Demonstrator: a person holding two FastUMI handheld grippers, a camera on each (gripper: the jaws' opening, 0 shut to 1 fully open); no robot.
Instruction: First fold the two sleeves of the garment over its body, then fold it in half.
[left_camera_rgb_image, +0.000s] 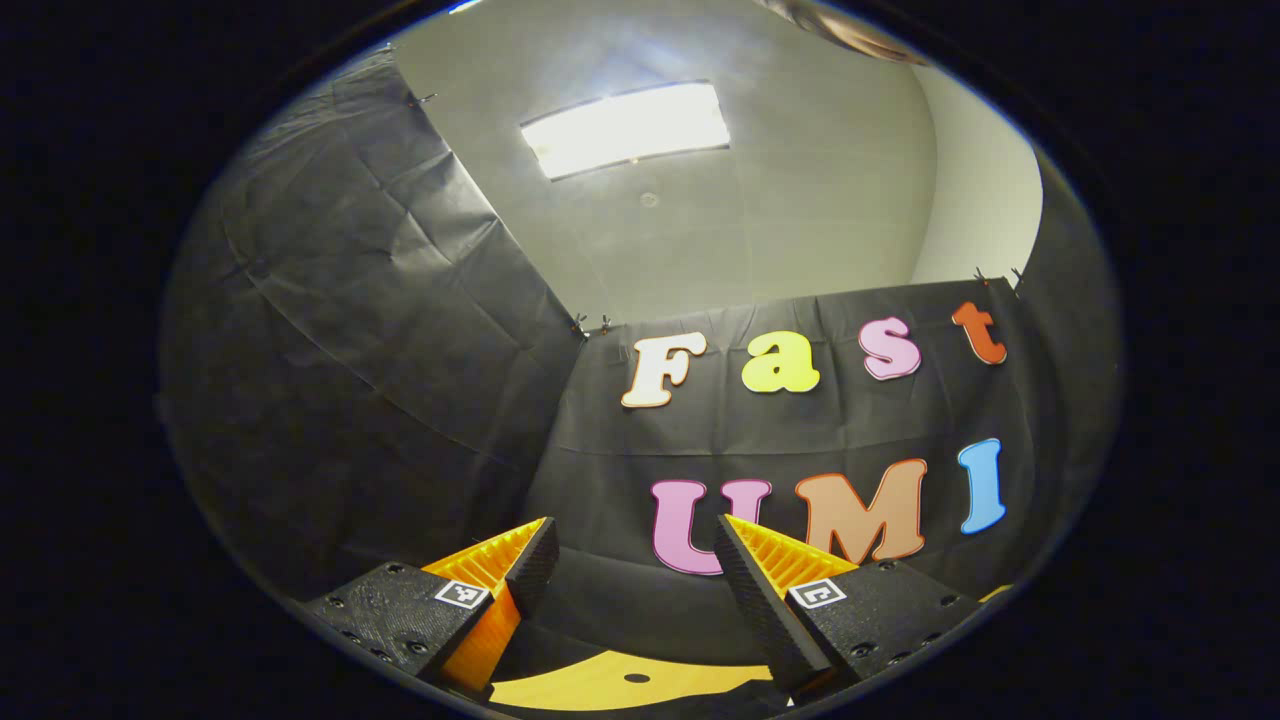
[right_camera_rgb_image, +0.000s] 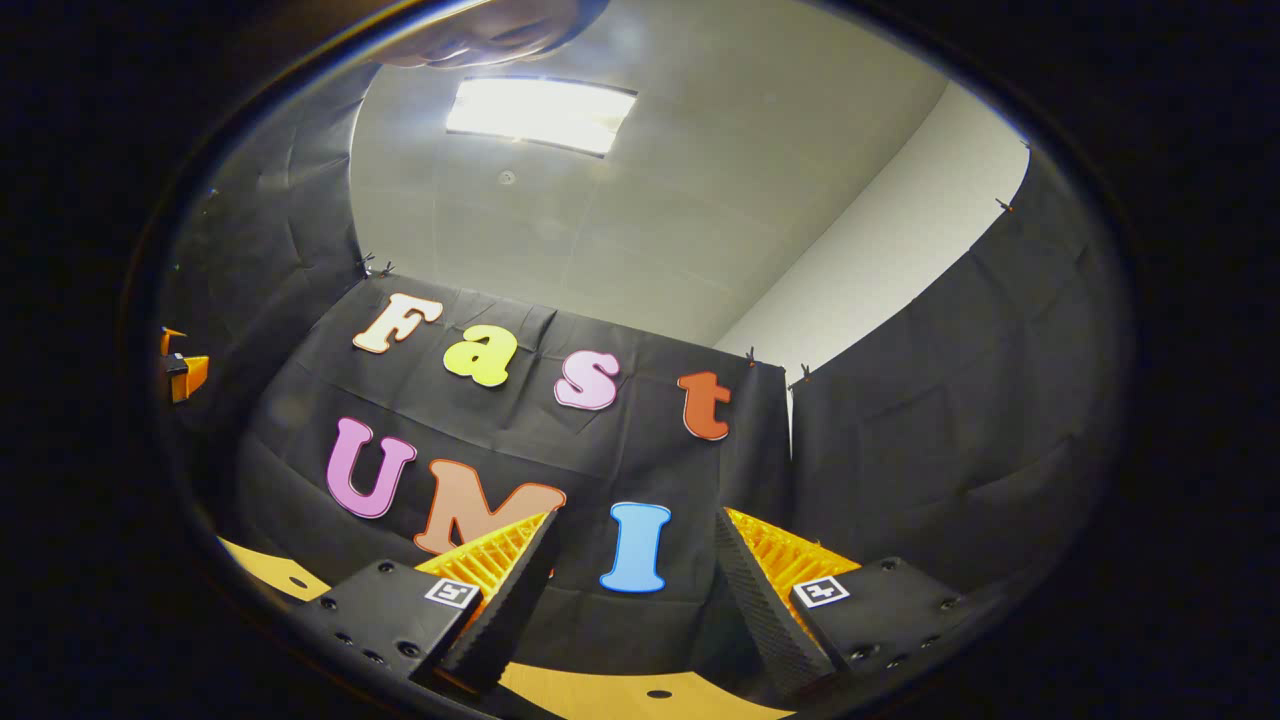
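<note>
**Both grippers raised, garment out of sight**

In the left gripper view, the left gripper (left_camera_rgb_image: 632, 560) is seen spread and empty, tilted up toward the ceiling light (left_camera_rgb_image: 625, 128); a strip of table (left_camera_rgb_image: 620, 682) is glimpsed beneath it. In the right gripper view, the right gripper (right_camera_rgb_image: 632, 560) is likewise held released, grasping nothing, above the table; such a lifted pose is judged a rest between folds; where the garment lies cannot be told.
</note>
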